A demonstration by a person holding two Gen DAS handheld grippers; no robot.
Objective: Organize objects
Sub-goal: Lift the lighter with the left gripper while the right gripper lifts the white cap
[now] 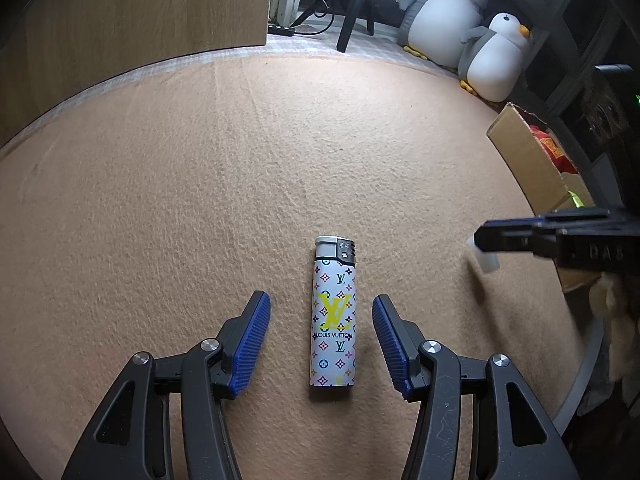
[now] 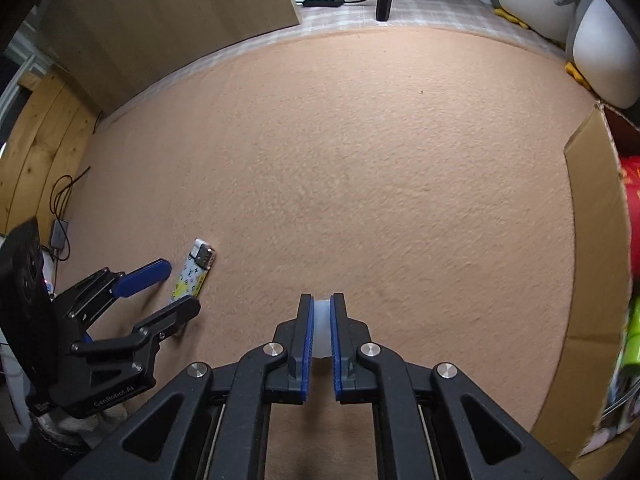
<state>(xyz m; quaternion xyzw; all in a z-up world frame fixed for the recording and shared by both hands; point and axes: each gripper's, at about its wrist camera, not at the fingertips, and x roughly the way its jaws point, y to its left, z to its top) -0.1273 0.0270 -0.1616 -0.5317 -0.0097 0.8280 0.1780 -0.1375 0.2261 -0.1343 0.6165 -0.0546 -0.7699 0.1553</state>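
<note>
Left gripper: jaws apart, blue ribbed pads on either side of the lighter without touching it; nothing held. Black frame with silver pivot pins.

Right gripper: jaws nearly together, clamped on a small white translucent piece, short and roughly cylindrical; its exact kind cannot be told. In the left wrist view the piece pokes out below the pad tips at the right edge, blurred.

Lighter: flat oblong body, white with a multicoloured monogram print and a large yellow logo, silver and black cap at the far end. Lies flat on the mat between the left gripper's fingers, lengthwise along them, well to the left of the right gripper.

Mat: peach-coloured, fuzzy felt-like surface covering the work area, its far edge curved in the lens.

Cardboard box: brown, open-topped, at the mat's right edge, red and green items inside.

Two plush penguins: grey and white with yellow beaks and feet, beyond the mat's far right corner.

Wooden panel: light grain, standing beyond the far left edge.

Black stand legs and cables behind the mat.
</note>
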